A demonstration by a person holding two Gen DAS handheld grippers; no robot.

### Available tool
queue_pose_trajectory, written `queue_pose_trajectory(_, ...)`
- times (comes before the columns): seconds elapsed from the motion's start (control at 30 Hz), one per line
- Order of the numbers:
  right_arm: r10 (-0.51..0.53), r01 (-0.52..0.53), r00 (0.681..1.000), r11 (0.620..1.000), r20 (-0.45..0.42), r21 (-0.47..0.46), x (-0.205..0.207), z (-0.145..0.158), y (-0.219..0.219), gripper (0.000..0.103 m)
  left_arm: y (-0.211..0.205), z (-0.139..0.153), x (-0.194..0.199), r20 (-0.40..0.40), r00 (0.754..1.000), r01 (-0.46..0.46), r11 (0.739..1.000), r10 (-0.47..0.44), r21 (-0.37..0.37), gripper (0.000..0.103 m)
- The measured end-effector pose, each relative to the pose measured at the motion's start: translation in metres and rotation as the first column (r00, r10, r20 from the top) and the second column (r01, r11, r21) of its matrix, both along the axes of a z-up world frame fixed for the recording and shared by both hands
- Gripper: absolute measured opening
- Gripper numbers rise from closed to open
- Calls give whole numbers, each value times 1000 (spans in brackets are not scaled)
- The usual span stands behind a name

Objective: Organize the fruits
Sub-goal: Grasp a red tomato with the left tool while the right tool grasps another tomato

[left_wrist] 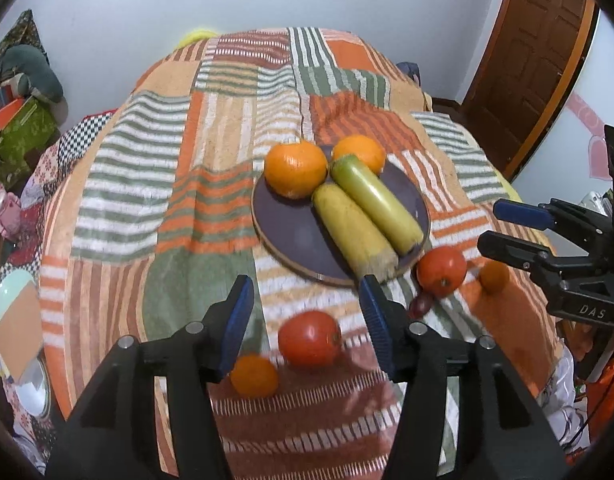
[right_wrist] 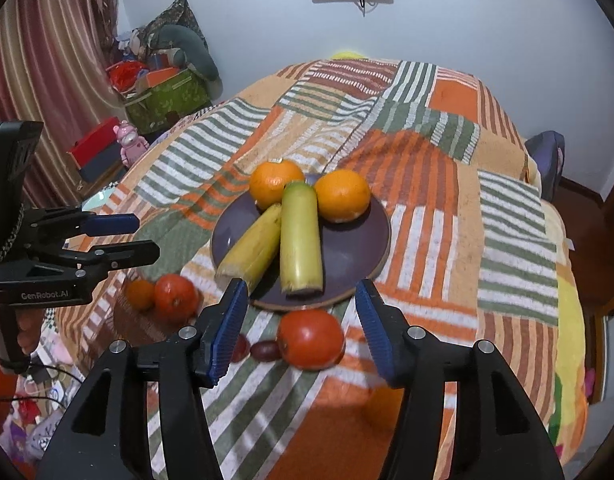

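A striped patchwork blanket (left_wrist: 179, 184) in orange, green and white covers the whole surface, which looks like a bed. On it lies a dark purple plate (left_wrist: 291, 236) with a pale rim. The plate carries 2 long yellow-green fruits, a greener one (left_wrist: 377, 202) and a yellower one (left_wrist: 353, 236), lying side by side and touching, and behind them 2 oranges, a left orange (left_wrist: 296, 169) and a right orange (left_wrist: 361, 152), each against an end of the long fruits.

Off the plate, on the blanket, sit 2 red tomatoes. The near tomato (left_wrist: 310, 338) lies just in front of the left gripper (left_wrist: 307, 324), with a small orange (left_wrist: 254, 376) beside it. The far tomato (left_wrist: 441, 270) lies just past the plate's rim, near the right gripper (right_wrist: 301, 328), with another small orange (left_wrist: 494, 276) close by and 2 dark grapes (right_wrist: 265, 350) next to it.

Both grippers hang above the blanket with jaws partly apart. Neither holds nor touches anything: the left gripper's blue pads (left_wrist: 237, 324) frame the near tomato from above, and the right gripper's pads (right_wrist: 227, 328) frame the far tomato without contact.
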State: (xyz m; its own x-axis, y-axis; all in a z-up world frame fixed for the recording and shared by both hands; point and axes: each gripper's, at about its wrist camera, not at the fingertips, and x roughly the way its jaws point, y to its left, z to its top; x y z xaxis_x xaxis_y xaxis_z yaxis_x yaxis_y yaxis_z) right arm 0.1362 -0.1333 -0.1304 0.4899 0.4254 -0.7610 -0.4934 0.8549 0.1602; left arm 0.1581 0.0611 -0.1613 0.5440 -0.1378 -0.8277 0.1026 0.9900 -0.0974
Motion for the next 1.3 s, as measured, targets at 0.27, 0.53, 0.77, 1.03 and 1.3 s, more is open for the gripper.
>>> queue_pose_trajectory(0.27,-10,9,998,1000,-66,-18,-11,-26,-3,53,0,-35,-9,-93,996,-18,1000,16,-15,55)
queue_pose_trajectory(0.53,-23,22,993,1000,-120,-15,-5,-44,-3,53,-3,-52,-10,-113,993,-15,1000,15,0,55)
queue_pose_trajectory(0.77,-23,19,994,999,-109,-42,-1,-52,7,55,-13,-58,-4,-105,994,-2,1000,3,9,55)
queue_pose_trajectory(1.03,-29,25,988,999,-152,-28,8,-62,4,52,-8,-62,0,-103,995,-17,1000,17,0,47)
queue_pose_trajectory(1.3,-26,23,989,999,-145,-22,5,-57,1,49,-7,-53,-2,-92,995,-26,1000,24,-14,47)
